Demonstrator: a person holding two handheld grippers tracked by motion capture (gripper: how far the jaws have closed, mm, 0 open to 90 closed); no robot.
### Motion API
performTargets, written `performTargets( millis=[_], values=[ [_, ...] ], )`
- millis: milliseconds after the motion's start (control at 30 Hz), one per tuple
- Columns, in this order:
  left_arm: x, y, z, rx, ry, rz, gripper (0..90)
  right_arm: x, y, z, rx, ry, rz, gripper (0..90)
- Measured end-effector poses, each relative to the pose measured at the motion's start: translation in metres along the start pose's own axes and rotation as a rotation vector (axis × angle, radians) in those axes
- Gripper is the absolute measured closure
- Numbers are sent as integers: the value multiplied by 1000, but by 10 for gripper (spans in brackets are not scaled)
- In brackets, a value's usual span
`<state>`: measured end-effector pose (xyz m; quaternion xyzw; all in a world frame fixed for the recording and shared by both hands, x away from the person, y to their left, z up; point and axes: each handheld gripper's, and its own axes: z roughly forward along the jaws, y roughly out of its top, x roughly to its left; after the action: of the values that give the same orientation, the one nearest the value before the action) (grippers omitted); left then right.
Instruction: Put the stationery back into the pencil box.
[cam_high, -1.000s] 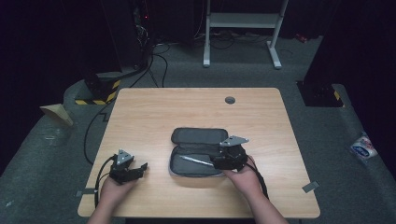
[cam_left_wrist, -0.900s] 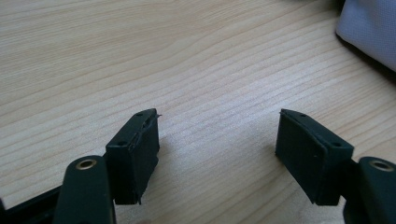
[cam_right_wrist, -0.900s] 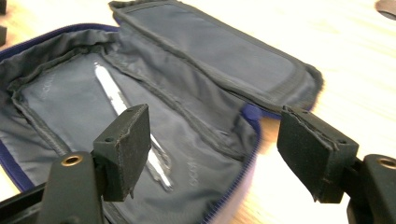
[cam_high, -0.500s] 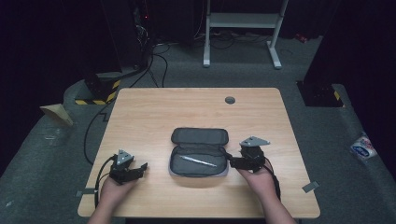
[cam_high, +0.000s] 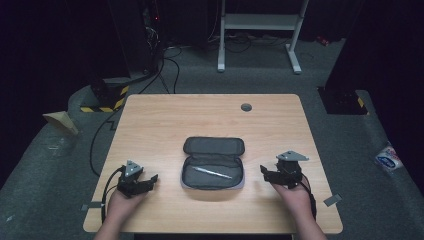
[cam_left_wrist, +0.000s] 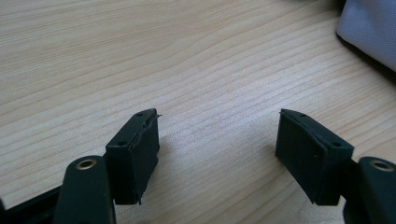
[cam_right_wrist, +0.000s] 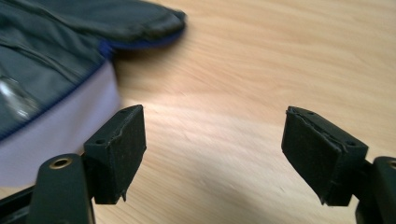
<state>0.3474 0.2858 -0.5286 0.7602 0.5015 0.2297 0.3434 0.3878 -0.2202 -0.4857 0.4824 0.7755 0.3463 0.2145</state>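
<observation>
Pencil case (cam_high: 213, 164) lies open mid-table, a pen (cam_high: 212, 173) inside, seen from above; the right gripper view reveals its blue zip edge. Right gripper (cam_high: 264, 173), jaws just widened and empty, and left gripper (cam_high: 152, 179), jaws apart, flank it on the table (cam_high: 210, 116).

A table (cam_high: 165, 120) stands on a floor, with an open pencil case (cam_high: 213, 162) lying near the middle of its near half. The lid is folded back toward the far edge, and a pen (cam_high: 213, 173) lies inside the near half of the case. The left gripper (cam_high: 150, 180) rests on the table well to the left of the case; the right gripper (cam_high: 263, 172) sits just to its right. A small round grommet (cam_high: 246, 107) lies near the table's far edge. Behind the table stands a frame (cam_high: 260, 30).
</observation>
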Motion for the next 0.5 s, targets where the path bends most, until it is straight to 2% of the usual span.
performTargets(
  millis=[100, 167, 333, 400, 500],
  values=[
    [0, 0, 0, 2, 0, -2, 304, -8, -9, 3, 26, -20, 24, 173],
    [0, 0, 0, 1, 1, -1, 304, -11, -17, 5, 41, -45, 17, 160],
    [0, 0, 0, 2, 1, -2, 304, -18, -36, 11, 84, -75, 42, 136],
    [0, 0, 0, 1, 2, -2, 304, -19, -42, 10, 61, -73, 51, 136],
    [-1, 0, 0, 1, 2, -5, 304, -17, -44, 9, 58, -77, 52, 135]
  ],
)
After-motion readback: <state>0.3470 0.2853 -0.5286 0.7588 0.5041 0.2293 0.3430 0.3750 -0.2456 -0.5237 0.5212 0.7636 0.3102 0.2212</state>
